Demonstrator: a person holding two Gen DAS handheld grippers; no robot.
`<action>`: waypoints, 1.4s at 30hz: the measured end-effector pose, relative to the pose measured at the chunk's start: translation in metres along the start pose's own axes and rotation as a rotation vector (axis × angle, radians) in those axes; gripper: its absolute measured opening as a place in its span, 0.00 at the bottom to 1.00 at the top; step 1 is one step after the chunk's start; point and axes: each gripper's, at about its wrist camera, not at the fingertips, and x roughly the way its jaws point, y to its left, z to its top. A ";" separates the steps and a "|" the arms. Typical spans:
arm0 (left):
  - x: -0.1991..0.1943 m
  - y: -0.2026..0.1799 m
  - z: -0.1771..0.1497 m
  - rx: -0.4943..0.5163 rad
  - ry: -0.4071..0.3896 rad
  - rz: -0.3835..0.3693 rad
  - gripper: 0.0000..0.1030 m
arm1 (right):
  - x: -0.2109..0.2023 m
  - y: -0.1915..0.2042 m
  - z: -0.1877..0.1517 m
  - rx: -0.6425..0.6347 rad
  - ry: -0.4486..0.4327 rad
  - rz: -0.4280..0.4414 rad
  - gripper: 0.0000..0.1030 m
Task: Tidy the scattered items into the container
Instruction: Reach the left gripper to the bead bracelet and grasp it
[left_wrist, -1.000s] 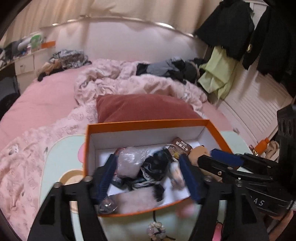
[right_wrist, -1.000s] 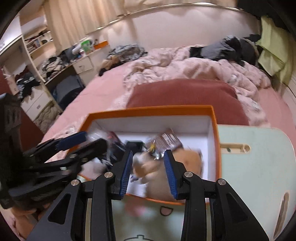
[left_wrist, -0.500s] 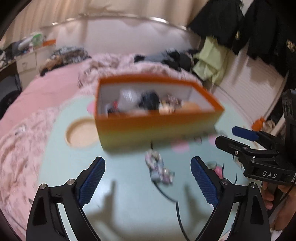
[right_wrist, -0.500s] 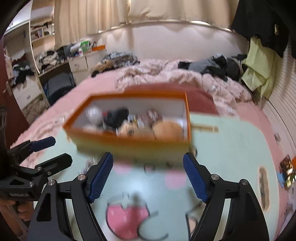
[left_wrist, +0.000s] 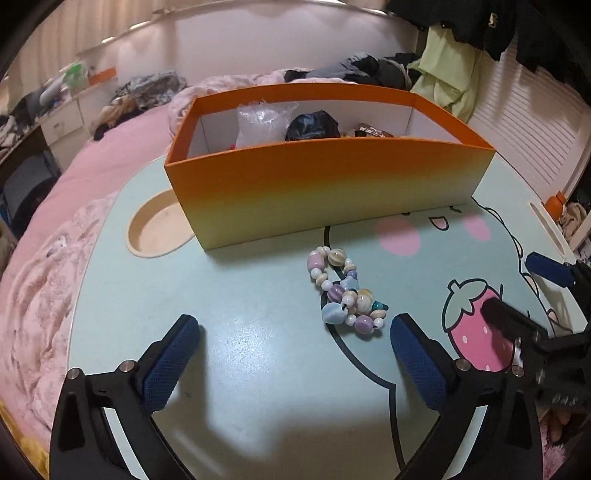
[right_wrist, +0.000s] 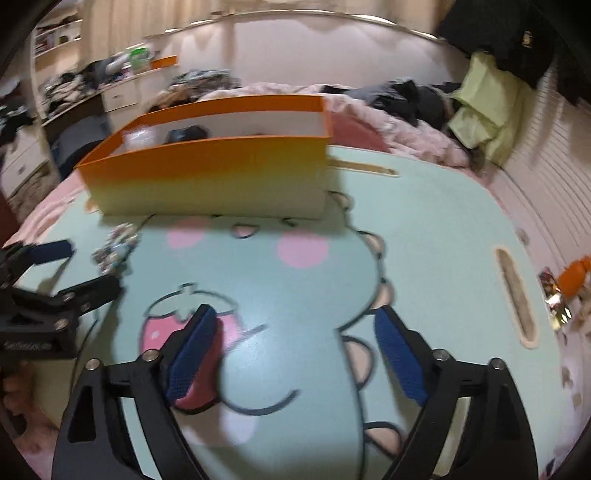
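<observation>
Both grippers are now sitting outside the orange box (left_wrist: 325, 192), over the mint-green lap table (left_wrist: 258, 350); a sec ago both were reaching down inside it among the contents. L gripper (left_wrist: 291, 343) jaws are opening, already very wide, w/ nothing between them. The bead bracelet (left_wrist: 345, 295) is lying loose on the table at approx 1 o'clock from the L fingertips, just beside the R-hand pad, and just in front of the box's near wall. A sec ago only its top edge was peeking in at the frame bottom.

R gripper (right_wrist: 295, 343) jaws are also opening, from narrow a sec ago, empty, hovering over the strawberry print (right_wrist: 192, 325). Bracelet (right_wrist: 116, 245) is showing blurred at approx 10 o'clock from it. A clear plastic bag (left_wrist: 264, 122) and a dark bundle (left_wrist: 314, 125) are poking above the box rim.
</observation>
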 end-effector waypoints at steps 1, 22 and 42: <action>0.000 0.000 -0.001 0.000 -0.001 -0.002 1.00 | -0.001 0.000 -0.001 -0.003 -0.003 0.003 0.92; -0.003 0.002 0.000 -0.004 -0.008 -0.010 1.00 | -0.002 0.000 -0.006 0.003 -0.009 -0.004 0.92; -0.039 -0.025 0.014 0.109 -0.175 -0.171 0.18 | 0.001 -0.006 0.000 0.022 -0.014 0.023 0.92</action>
